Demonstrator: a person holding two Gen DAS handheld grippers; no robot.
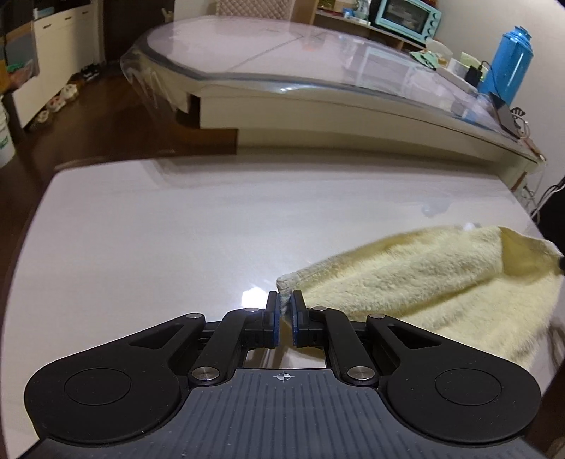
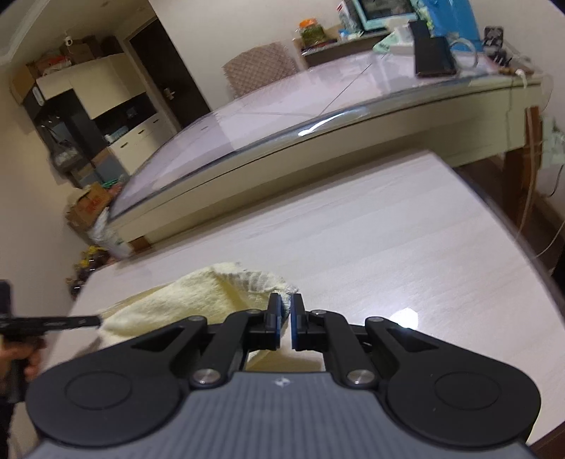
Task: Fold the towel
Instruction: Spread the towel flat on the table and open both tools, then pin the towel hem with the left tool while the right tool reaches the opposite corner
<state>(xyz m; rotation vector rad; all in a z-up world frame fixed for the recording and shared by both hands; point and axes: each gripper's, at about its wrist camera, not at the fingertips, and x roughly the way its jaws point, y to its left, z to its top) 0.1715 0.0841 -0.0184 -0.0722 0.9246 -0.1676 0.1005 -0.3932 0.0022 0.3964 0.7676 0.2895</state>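
A pale yellow fluffy towel [image 1: 423,282] lies stretched over the white table [image 1: 176,229]. My left gripper [image 1: 286,300] is shut on one corner of it, and the cloth runs away to the right. In the right wrist view the same towel [image 2: 197,296] bunches to the left. My right gripper [image 2: 286,303] is shut on its other corner. The left gripper's black finger [image 2: 70,321] shows at the left edge, pinching the towel's far end, with a hand [image 2: 24,360] beneath it.
Beyond the white table stands a longer table under a glass top [image 1: 282,63], carrying a blue flask [image 1: 508,63], a dark phone [image 2: 434,56] and cables. A teal oven [image 1: 406,17] sits behind. Dark floor, shoes and cabinets lie to the left.
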